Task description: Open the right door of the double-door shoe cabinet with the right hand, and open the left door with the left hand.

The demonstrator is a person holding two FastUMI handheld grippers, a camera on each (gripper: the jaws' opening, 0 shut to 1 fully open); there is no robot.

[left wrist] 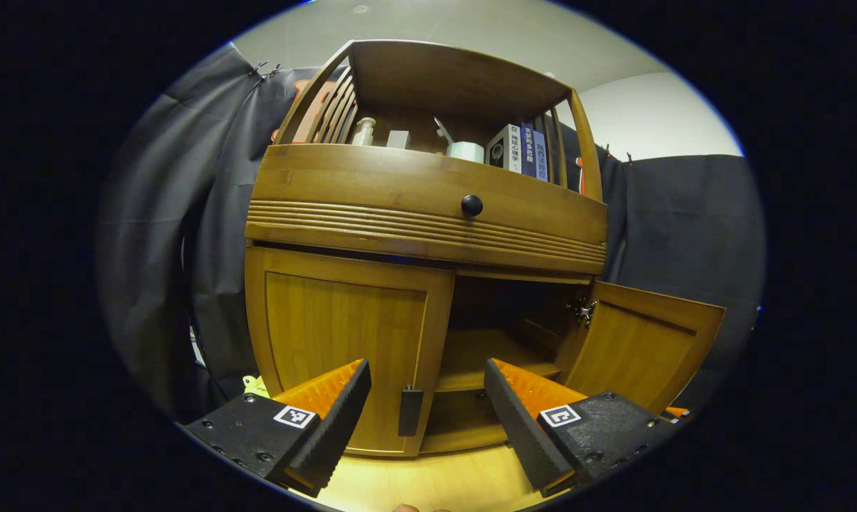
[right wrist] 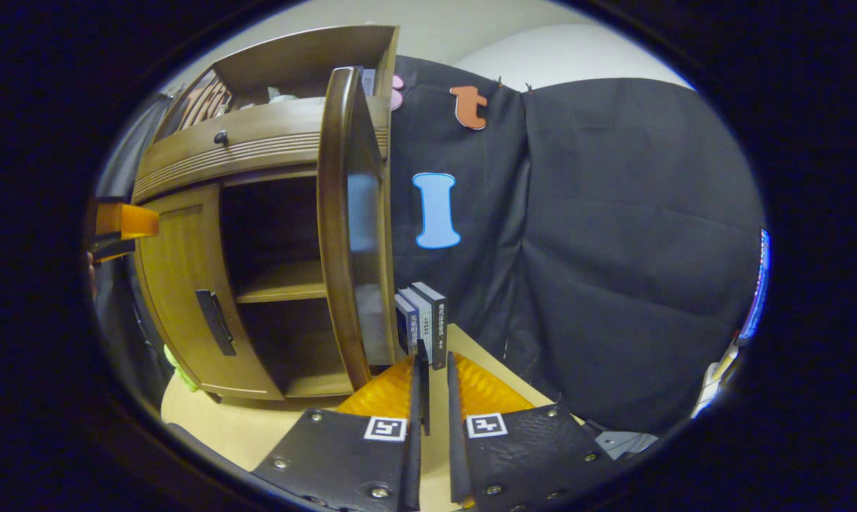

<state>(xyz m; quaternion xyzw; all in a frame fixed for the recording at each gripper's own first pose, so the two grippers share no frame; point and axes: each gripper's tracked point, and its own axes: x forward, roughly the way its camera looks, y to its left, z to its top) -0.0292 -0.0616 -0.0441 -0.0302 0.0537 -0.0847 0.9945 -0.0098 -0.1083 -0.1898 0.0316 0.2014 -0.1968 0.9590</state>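
Note:
The wooden shoe cabinet (left wrist: 428, 192) stands on a light table. Its left door (left wrist: 343, 334) is closed, with a dark handle (left wrist: 410, 410) at its inner edge. The right door (left wrist: 641, 348) is swung wide, showing the inner shelves (left wrist: 481, 355). My left gripper (left wrist: 426, 373) is open just in front of the handle, which sits between the fingertips without touching them. In the right gripper view the right door (right wrist: 339, 227) stands edge-on, and the left door (right wrist: 186, 284) is closed. My right gripper (right wrist: 435, 355) is shut with nothing held, right of the open door. The left gripper (right wrist: 119, 227) shows at the far left.
A drawer with a round black knob (left wrist: 471, 205) sits above the doors. The top shelf holds books (left wrist: 520, 149) and small items. Three books (right wrist: 422, 320) stand on the table (right wrist: 257, 427) just beyond the open right door. Black cloth (right wrist: 613, 249) hangs behind and to the side.

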